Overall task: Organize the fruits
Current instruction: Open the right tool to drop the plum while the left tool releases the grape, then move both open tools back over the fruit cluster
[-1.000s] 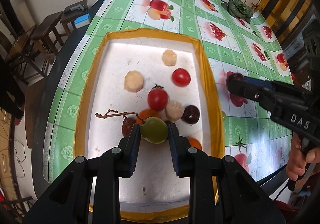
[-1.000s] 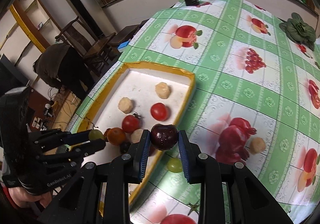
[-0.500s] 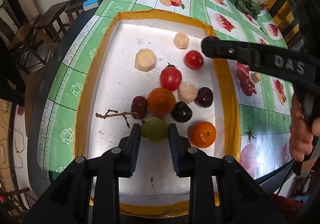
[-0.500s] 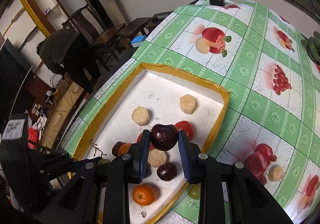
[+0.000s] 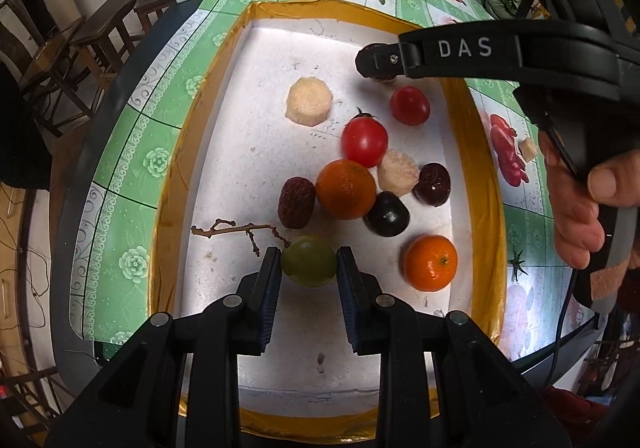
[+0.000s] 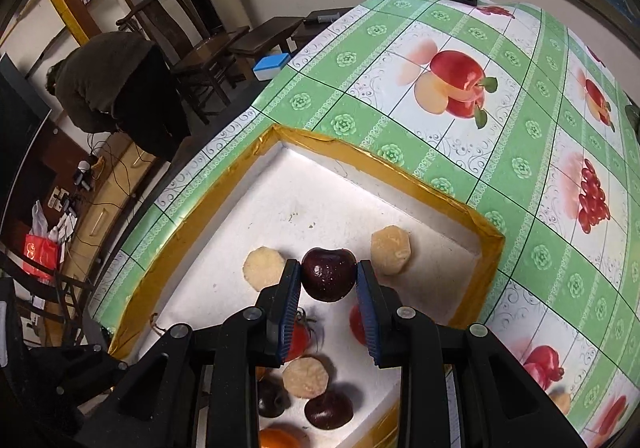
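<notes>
Fruits: 2 are in hand, the rest lie in the white foam tray (image 5: 248,152) with its yellow taped rim, which sits on the table (image 6: 440,120) under a green fruit-print cloth. Left hand-held gripper (image 5: 308,262) is clamped on a green grape (image 5: 308,261), low over the tray's near end, beside a bare stem (image 5: 228,229). Right hand-held gripper (image 6: 329,279) is clamped on a dark cherry (image 6: 329,280), above the tray's far half between 2 pale peeled pieces. Both fruits look small, light, round and smooth-skinned, so probably slippery and easily bruised; the pads sit across the widest part, which seems the right hold, with light pressure. Loose in the tray: 2 oranges (image 5: 346,189), 2 tomatoes (image 5: 364,142), a wrinkled red date (image 5: 296,202), a dark grape (image 5: 386,214). Round ones will likely roll on release, so setting down low looks wise. The date seems firmer, the tomatoes softer. 1 pale piece remains out on the cloth (image 5: 527,148).
</notes>
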`<state>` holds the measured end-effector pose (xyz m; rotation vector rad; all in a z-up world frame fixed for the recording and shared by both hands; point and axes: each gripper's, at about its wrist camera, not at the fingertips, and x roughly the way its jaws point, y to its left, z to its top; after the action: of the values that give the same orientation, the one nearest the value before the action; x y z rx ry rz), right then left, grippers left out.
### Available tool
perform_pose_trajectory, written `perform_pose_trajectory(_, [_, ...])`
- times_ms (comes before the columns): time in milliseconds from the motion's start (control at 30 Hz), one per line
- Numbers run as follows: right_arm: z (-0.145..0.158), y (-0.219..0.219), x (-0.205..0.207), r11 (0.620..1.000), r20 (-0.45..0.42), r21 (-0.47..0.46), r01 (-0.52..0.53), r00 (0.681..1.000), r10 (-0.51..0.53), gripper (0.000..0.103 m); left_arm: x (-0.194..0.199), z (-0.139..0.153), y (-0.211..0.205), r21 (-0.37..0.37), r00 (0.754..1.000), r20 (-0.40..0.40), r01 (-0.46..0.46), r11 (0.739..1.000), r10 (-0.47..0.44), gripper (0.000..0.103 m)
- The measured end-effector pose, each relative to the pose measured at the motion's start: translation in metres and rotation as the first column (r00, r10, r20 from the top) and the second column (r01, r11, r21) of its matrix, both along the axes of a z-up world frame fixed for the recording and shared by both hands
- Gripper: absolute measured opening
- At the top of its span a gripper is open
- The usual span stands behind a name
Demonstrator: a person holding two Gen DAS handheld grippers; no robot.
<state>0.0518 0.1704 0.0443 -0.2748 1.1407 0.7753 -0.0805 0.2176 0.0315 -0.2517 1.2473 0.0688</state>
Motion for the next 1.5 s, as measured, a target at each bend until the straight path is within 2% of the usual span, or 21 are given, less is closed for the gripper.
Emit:
perform_pose_trajectory(333, [-0.024,0.013,0.002,0.998,0.005,-0.056,-0.033,0.999,0.033,0.029,0.006,-0.012,0.006,-0.021,1.0,-0.016,0.005,1.0,-0.005,0.025])
perform_pose_trajectory(633, [-0.026,0.014,0.004,0.998,0.008,-0.058,-0.019,1.0,0.02,0.031,0.011,-0.015,0.008,-0.027,1.0,-0.017,0.004,1.0,-0.005,0.026])
perform_pose_trajectory(767, [-0.022,0.011,0.006,0.999,-0.01,-0.046,-0.007,1.0,0.007,0.033,0.011,-0.014,0.003,-0.007,1.0,-0.017,0.014,1.0,-0.014,0.026])
perform_pose_trajectory(833, [-0.019,0.009,0.006,0.999,-0.007,-0.038,-0.002,1.0,0.001,0.038,0.011,-0.015,0.002,-0.01,1.0,-0.02,0.017,1.0,-0.018,0.031])
perform_pose_trajectory(900, [-0.013,0.005,0.005,1.0,-0.002,-0.024,0.006,1.0,-0.006,0.039,0.011,-0.013,-0.001,-0.014,1.0,-0.016,0.019,1.0,-0.019,0.043])
perform_pose_trajectory(967, [-0.006,0.0,0.004,1.0,-0.002,-0.007,0.012,1.0,-0.012,0.041,0.01,-0.011,-0.006,-0.009,1.0,-0.014,0.018,1.0,-0.018,0.05])
perform_pose_trajectory(1167, [0.021,-0.03,-0.002,0.996,0.007,0.066,0.064,0.998,-0.065,0.045,0.009,0.0,-0.023,0.016,0.999,-0.015,0.036,0.999,-0.036,0.057])
perform_pose_trajectory(1367, [0.035,-0.076,-0.005,0.987,0.016,0.089,0.135,0.99,-0.137,0.046,0.008,0.011,-0.043,0.023,0.998,0.002,0.071,0.997,-0.071,0.058])
perform_pose_trajectory(1433, [0.035,-0.089,-0.005,0.983,0.014,0.087,0.159,0.987,-0.161,0.046,0.009,0.013,-0.045,0.028,0.997,0.004,0.082,0.996,-0.082,0.062])
perform_pose_trajectory(1500, [0.036,-0.104,-0.007,0.979,0.013,0.087,0.187,0.982,-0.188,0.046,0.007,0.015,-0.049,0.031,0.996,0.011,0.087,0.996,-0.088,0.072])
